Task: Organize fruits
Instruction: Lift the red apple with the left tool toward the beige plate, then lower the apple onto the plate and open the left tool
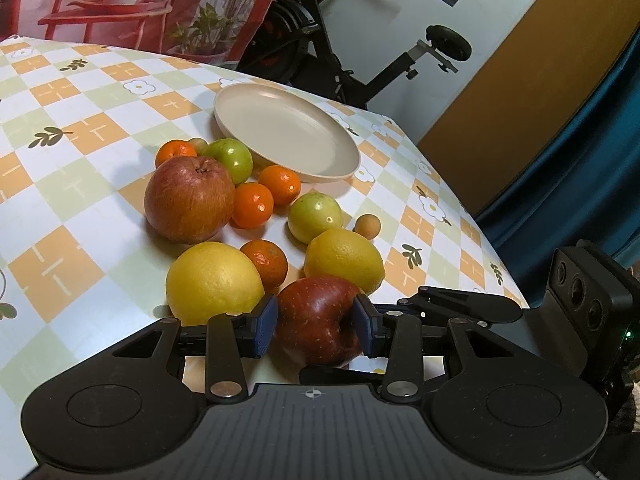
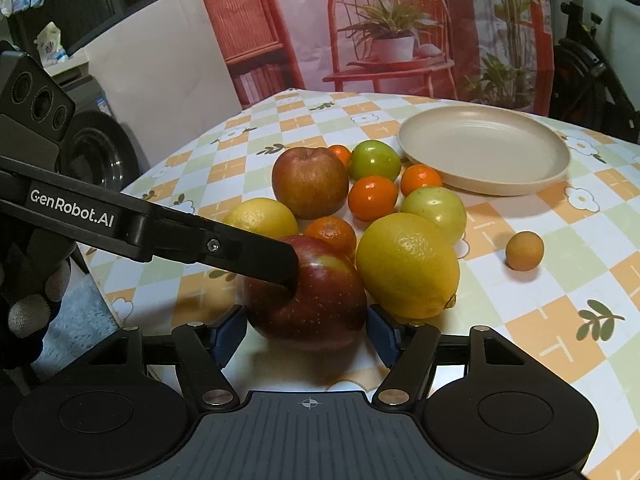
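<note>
A dark red apple [image 1: 316, 320] [image 2: 308, 300] rests on the checked tablecloth at the near end of a fruit pile. My left gripper [image 1: 316, 322] is shut on it, blue pads pressed to both sides. From the left, one of its fingers [image 2: 256, 256] lies over the apple's top. My right gripper [image 2: 306, 332] straddles the same apple, its pads just off the skin. Two lemons [image 1: 214, 282] [image 1: 344, 260], a bigger brownish apple [image 1: 188, 200], green fruits [image 1: 316, 216] and mandarins [image 1: 252, 204] lie behind. Beyond them sits an empty beige plate [image 1: 288, 132] [image 2: 484, 148].
A small apricot-coloured fruit [image 2: 524, 251] lies apart on the right. The table edge [image 1: 472, 208] drops off near a blue curtain [image 1: 580, 140] and an exercise bike [image 1: 320, 52]. A person's gloved hand [image 2: 28, 312] holds the left tool.
</note>
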### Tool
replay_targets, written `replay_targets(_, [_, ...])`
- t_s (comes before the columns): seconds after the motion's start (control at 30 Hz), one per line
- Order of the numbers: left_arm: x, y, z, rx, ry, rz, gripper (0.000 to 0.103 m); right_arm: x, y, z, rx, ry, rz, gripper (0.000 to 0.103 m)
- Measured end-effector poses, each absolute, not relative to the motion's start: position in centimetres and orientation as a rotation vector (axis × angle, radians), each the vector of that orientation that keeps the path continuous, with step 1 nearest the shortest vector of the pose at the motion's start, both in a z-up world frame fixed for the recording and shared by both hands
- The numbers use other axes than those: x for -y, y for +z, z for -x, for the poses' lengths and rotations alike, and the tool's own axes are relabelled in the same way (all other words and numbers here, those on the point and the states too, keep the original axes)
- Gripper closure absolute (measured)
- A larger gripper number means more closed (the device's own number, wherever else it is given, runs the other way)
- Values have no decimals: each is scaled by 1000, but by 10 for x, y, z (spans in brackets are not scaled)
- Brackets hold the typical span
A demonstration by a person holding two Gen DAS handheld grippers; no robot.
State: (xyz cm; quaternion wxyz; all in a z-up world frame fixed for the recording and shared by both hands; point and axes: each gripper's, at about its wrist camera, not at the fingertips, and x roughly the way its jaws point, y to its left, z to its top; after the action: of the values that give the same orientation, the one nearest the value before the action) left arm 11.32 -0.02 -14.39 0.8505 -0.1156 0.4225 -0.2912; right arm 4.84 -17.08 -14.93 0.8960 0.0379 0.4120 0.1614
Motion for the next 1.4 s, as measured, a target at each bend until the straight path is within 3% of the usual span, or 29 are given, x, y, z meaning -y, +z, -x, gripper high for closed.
replay_targets(0.77, [5,-95,-136,-772,-641,244,59,187,-99,-73,-742,318,-90,41])
replay_targets(1.4, [22,-91,-261,-809,-631,270,60,237,-100,-196,-746,332,-73,41])
